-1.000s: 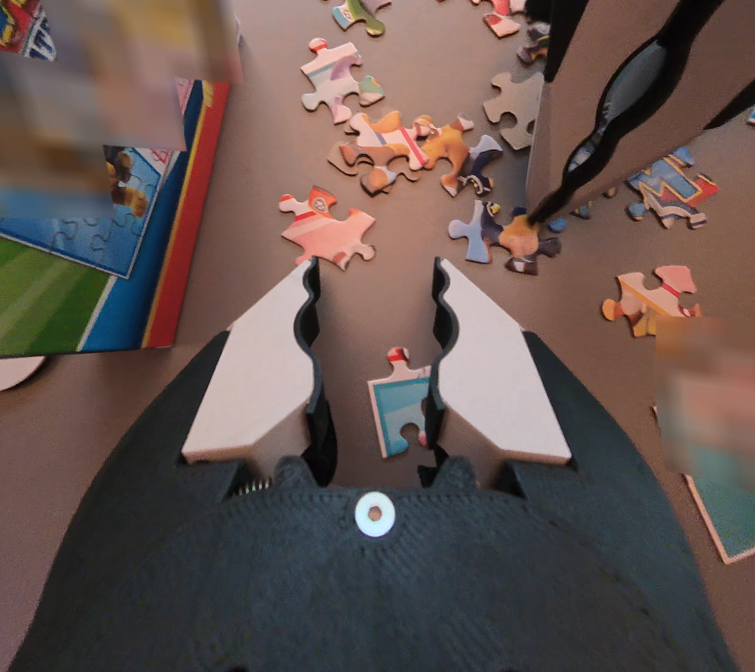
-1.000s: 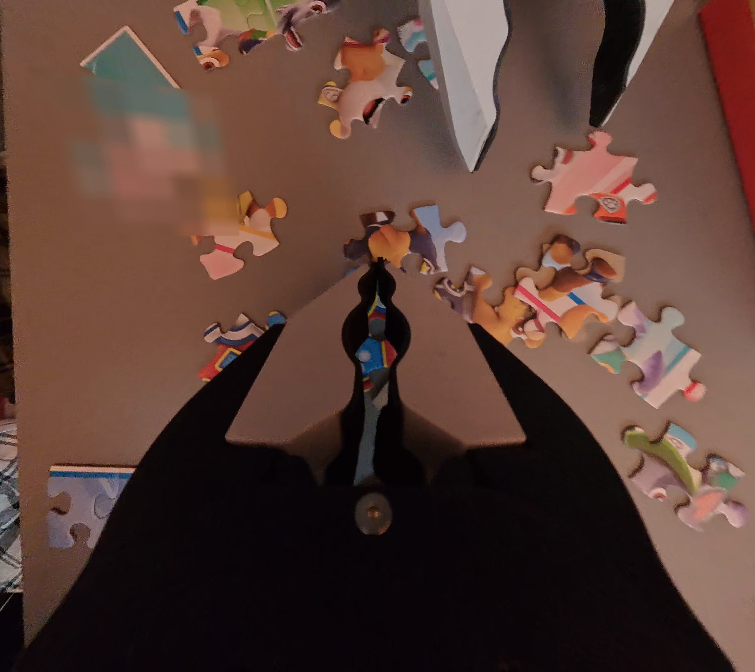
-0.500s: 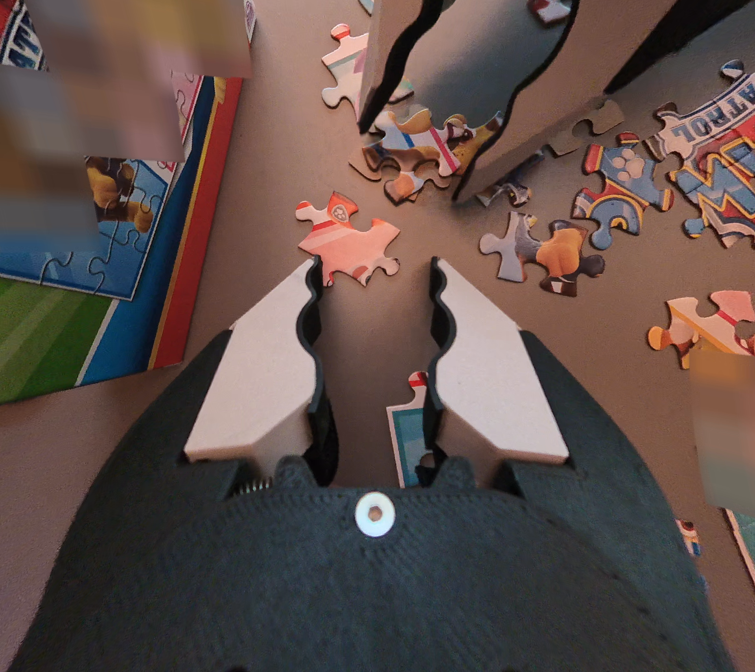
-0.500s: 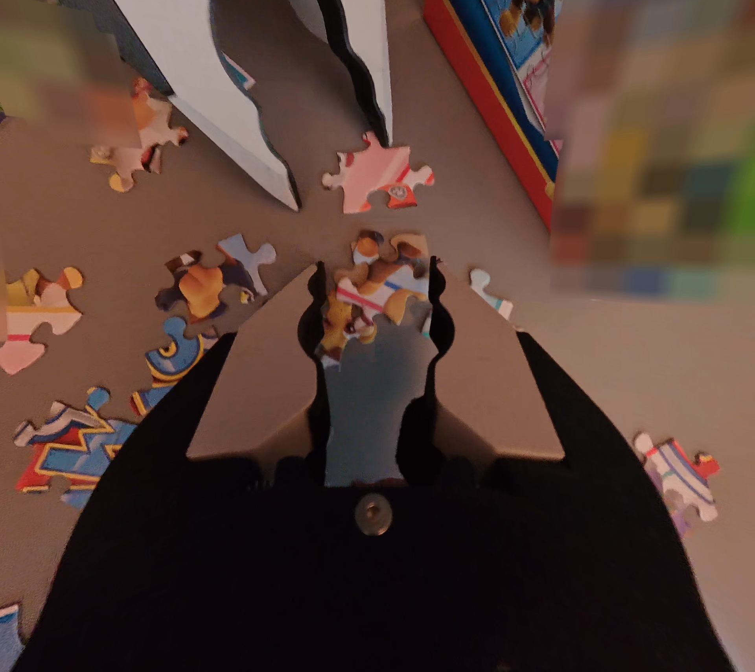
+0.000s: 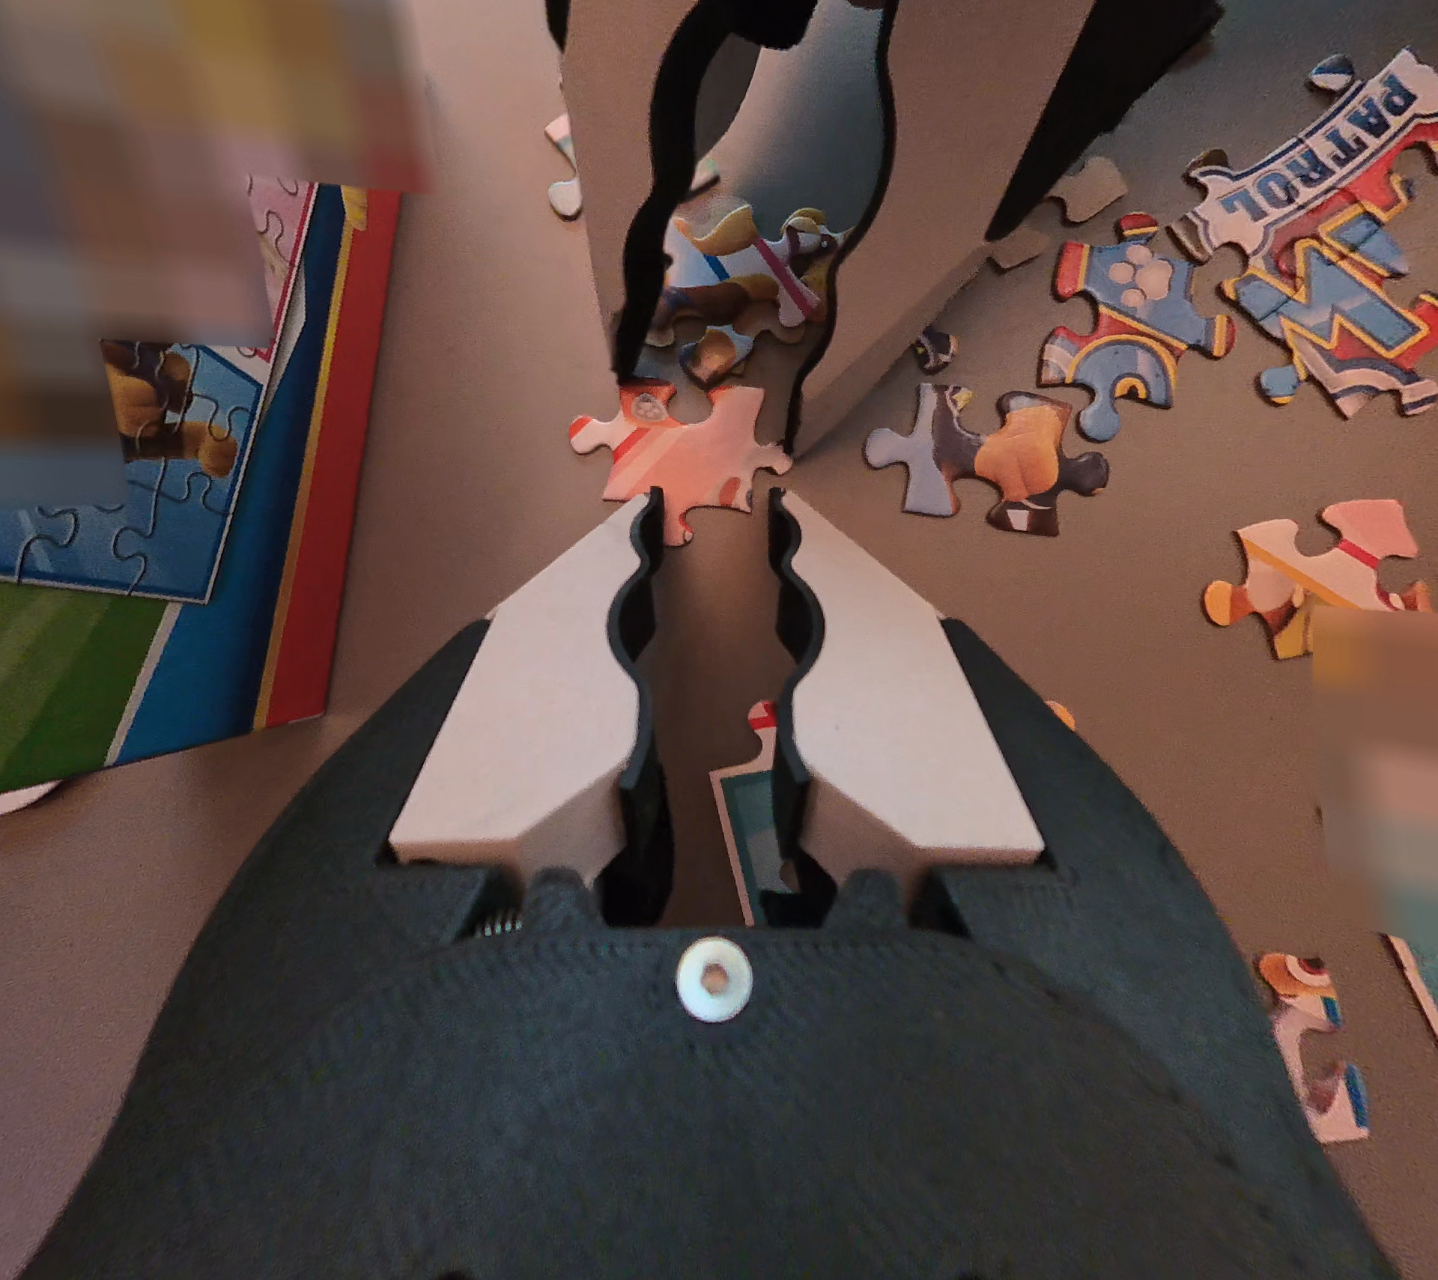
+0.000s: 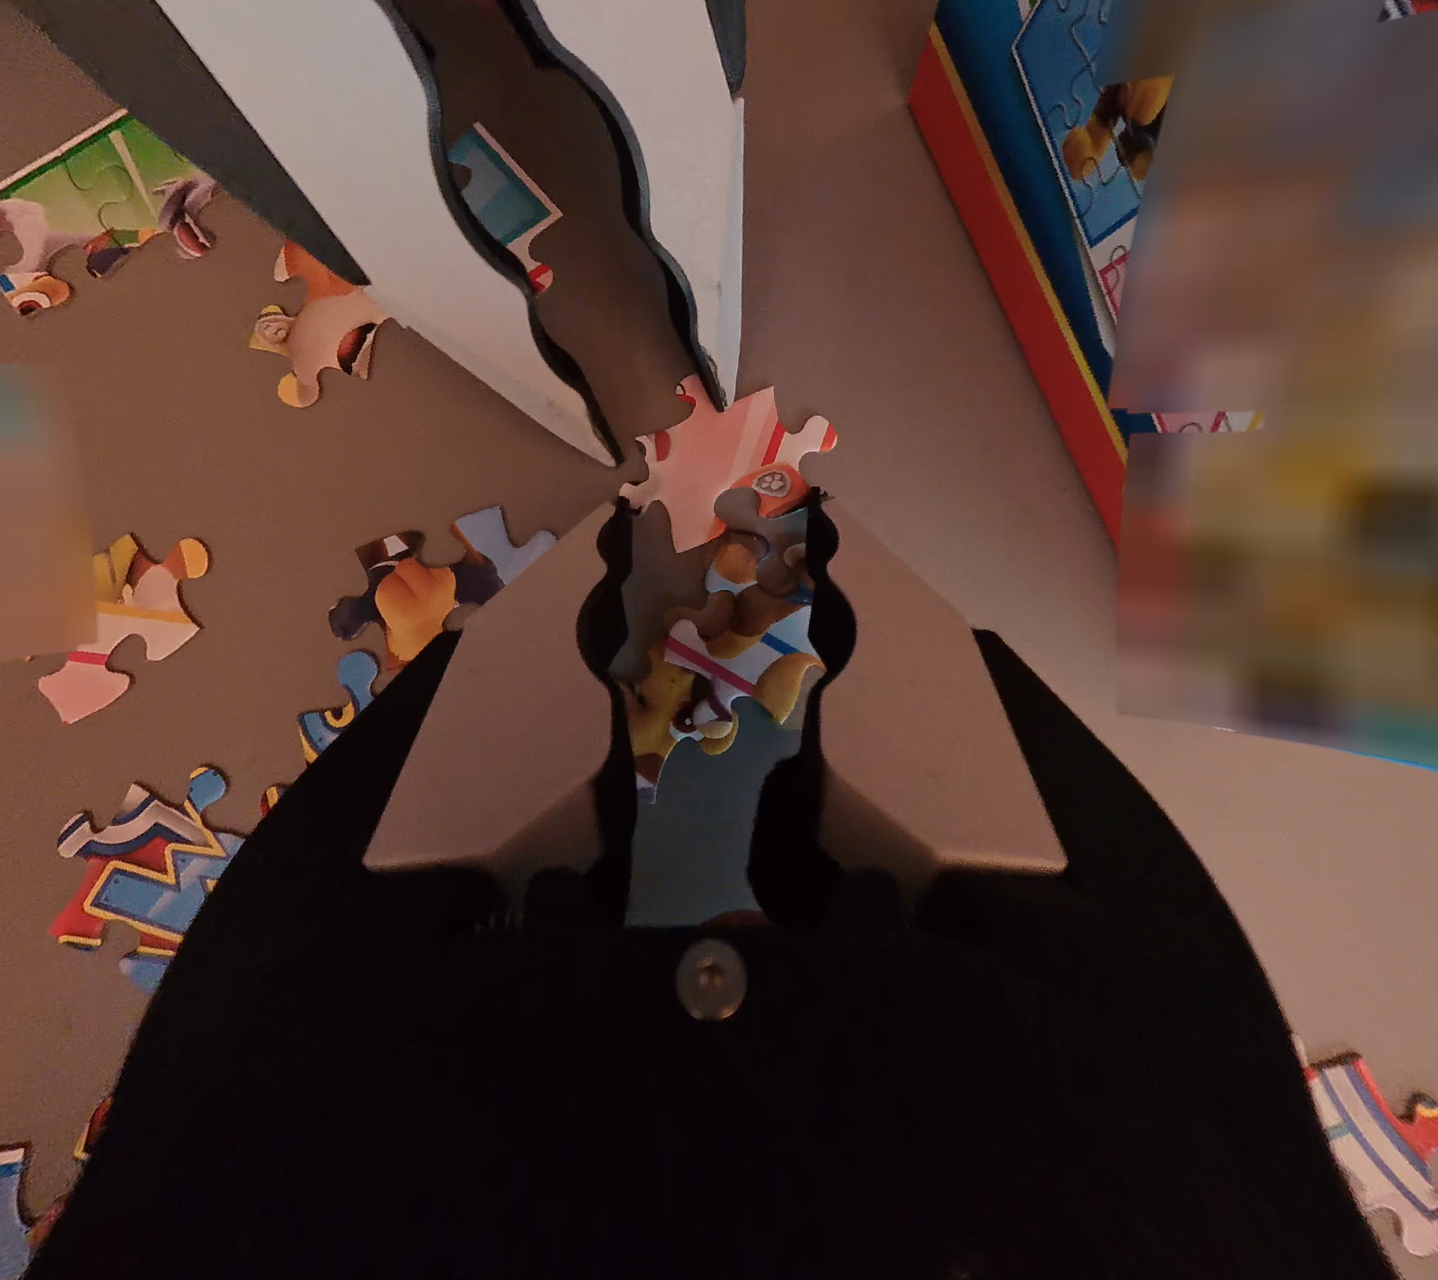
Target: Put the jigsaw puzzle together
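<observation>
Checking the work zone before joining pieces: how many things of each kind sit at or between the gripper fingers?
Grippers: 2 (left gripper, right gripper)
Pink puzzle piece: 1
Joined brown-dog cluster: 1
Teal edge piece: 1
Total: 5

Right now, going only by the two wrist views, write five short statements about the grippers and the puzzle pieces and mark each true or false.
1. The left gripper is open and holds nothing. True.
2. The right gripper is shut on a piece. False: its jaws stand apart, open over the joined orange-and-white dog pieces, gripping nothing.
3. The pink piece with the paw badge lies on the table between the tips of the two grippers. True.
4. The puzzle box lies on the right side of the left wrist view. False: it lies on the left side.
5. A teal edge piece lies under the left gripper. True.
</observation>
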Available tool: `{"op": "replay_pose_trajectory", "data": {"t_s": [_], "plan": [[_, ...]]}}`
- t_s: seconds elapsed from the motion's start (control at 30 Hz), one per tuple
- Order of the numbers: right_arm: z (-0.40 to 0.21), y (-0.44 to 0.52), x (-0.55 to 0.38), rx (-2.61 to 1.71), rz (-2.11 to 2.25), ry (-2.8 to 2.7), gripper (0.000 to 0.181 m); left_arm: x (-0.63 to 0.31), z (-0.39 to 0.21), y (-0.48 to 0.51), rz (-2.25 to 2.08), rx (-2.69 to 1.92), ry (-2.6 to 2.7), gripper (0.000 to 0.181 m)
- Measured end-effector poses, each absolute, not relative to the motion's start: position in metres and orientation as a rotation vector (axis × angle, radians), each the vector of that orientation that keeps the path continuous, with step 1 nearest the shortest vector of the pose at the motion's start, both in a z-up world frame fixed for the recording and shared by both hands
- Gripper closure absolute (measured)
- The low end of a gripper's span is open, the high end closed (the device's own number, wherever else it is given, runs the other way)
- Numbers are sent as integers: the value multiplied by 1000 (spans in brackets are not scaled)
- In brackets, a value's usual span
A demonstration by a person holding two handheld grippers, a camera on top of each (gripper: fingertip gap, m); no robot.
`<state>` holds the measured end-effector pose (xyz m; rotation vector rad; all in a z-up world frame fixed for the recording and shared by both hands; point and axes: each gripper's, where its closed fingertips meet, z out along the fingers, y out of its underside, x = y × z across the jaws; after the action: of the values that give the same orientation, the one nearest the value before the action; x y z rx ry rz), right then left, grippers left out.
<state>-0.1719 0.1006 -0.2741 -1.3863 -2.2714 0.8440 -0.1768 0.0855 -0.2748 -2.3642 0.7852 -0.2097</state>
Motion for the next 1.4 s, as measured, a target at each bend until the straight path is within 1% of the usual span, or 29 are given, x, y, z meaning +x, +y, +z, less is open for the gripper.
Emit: {"op": "replay_pose_trajectory", "data": {"t_s": [0.03, 0.07, 0.1, 0.2, 0.3, 0.4, 0.43, 0.5, 0.9, 0.93, 0.97, 1.03, 1.1, 1.23, 1.3, 1.4], "plan": [[-274, 100, -170, -1374, 845, -2273, 145, -177, -274, 85, -214, -2364, 786, 156], [-274, 98, -168, -1354, 849, -2280, 161, -178, -272, 85, -224, -2359, 770, 152], [-274, 94, -166, -1336, 867, -2286, 170, -178, -270, 85, -243, -2354, 751, 146], [-274, 89, -163, -1326, 876, -2289, 170, -183, -274, 82, -248, -2389, 751, 135], [-274, 88, -163, -1306, 849, -2301, 171, -182, -275, 81, -279, -2400, 738, 129], [-273, 86, -164, -1289, 844, -2294, 173, -182, -275, 82, -264, -2398, 735, 135], [-273, 84, -164, -1280, 845, -2289, 181, -181, -275, 82, -271, -2393, 735, 143], [-273, 83, -165, -1269, 843, -2270, 181, -179, -275, 82, -261, -2385, 731, 146], [-272, 80, -161, -1297, 858, -2214, 181, -173, -274, 78, -163, -2343, 763, 148], [-272, 81, -161, -1310, 859, -2206, 181, -171, -274, 76, -159, -2338, 787, 174], [-272, 83, -161, -1329, 857, -2196, 179, -169, -273, 76, -141, -2320, 800, 181], [-272, 85, -161, -1374, 880, -2177, 176, -168, -274, 75, -93, -2310, 827, 180], [-272, 84, -161, -1418, 926, -2179, 169, -165, -275, 72, -84, -2311, 838, 173], [-273, 85, -158, -1406, 905, -2227, 163, -164, -274, 68, -122, -2319, 823, 169], [-272, 89, -159, -1398, 878, -2219, 163, -171, -273, 70, -103, -2329, 793, 155], [-273, 90, -163, -1400, 878, -2216, 161, -177, -274, 72, -137, -2363, 744, 146]]}}
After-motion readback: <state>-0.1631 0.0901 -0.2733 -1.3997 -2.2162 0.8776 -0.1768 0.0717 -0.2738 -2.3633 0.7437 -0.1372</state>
